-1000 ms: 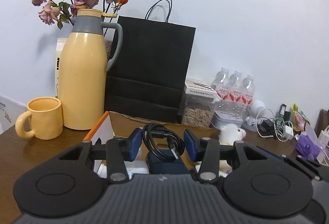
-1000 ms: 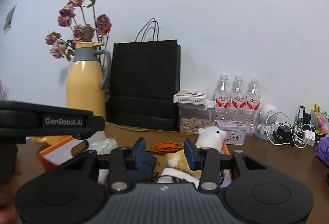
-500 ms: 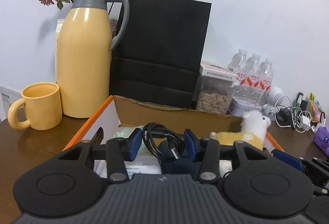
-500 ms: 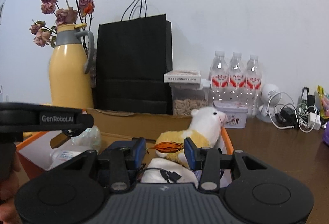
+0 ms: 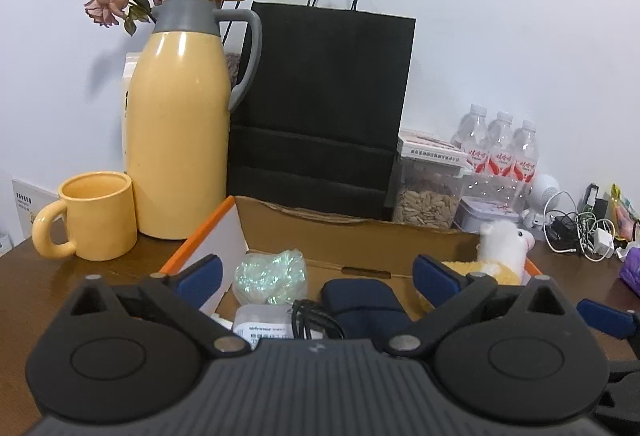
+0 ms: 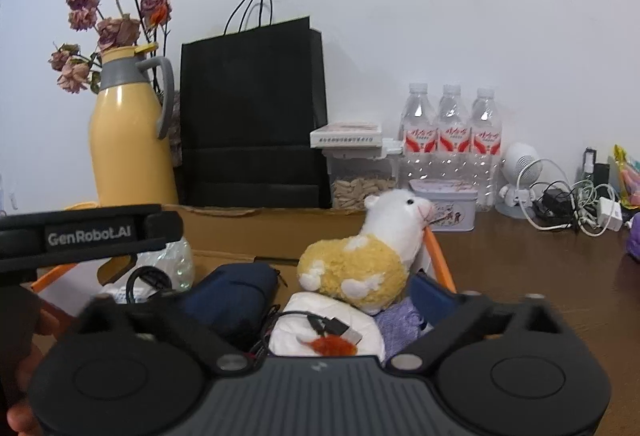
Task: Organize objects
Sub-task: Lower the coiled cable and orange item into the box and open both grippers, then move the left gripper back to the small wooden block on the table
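Brown surface (image 5: 32,300) carries the cardboard box (image 5: 360,236); I've just been opening both left tongs (image 5: 316,272) and right tongs (image 6: 280,300) wide, empty, so the black cable (image 5: 312,320) and orange scrap (image 6: 332,346) lie inside it below them.

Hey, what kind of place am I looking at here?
Probably a home or office side table against a wall: a yellow thermos jug with matching mug, bottled water, and tangled chargers.

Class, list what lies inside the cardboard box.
Inside the cardboard box: a plush alpaca, navy pouch, black cable, shiny wrapped bundle, white packet, small orange item. The box floor is covered.
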Demonstrator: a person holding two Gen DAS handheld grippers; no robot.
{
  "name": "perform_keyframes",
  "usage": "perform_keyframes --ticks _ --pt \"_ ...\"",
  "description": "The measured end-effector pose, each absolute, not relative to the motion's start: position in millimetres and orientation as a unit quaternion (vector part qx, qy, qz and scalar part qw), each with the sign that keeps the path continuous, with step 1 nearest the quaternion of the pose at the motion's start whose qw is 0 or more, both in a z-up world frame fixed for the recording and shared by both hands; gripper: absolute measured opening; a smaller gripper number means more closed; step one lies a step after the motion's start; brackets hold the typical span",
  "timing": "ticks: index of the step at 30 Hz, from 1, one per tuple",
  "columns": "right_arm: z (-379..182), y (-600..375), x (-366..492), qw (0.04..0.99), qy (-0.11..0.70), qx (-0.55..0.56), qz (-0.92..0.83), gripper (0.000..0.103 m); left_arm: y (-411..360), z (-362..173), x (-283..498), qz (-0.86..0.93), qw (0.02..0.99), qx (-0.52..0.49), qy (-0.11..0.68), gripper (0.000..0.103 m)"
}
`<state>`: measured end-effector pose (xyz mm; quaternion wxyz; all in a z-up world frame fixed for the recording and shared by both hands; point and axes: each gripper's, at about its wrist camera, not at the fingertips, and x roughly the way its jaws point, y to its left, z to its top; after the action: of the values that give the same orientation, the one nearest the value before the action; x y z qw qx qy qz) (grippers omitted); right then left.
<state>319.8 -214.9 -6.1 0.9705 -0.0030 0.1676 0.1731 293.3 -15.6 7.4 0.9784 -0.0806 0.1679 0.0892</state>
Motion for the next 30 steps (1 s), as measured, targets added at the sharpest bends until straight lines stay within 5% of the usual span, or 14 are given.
perform_keyframes --ticks 30 --pt "0.9 -238.9 254.7 0.968 0.169 -0.039 0.182 0.103 8.4 3.8 220.6 0.061 0.98 -0.073 0.172 0.103"
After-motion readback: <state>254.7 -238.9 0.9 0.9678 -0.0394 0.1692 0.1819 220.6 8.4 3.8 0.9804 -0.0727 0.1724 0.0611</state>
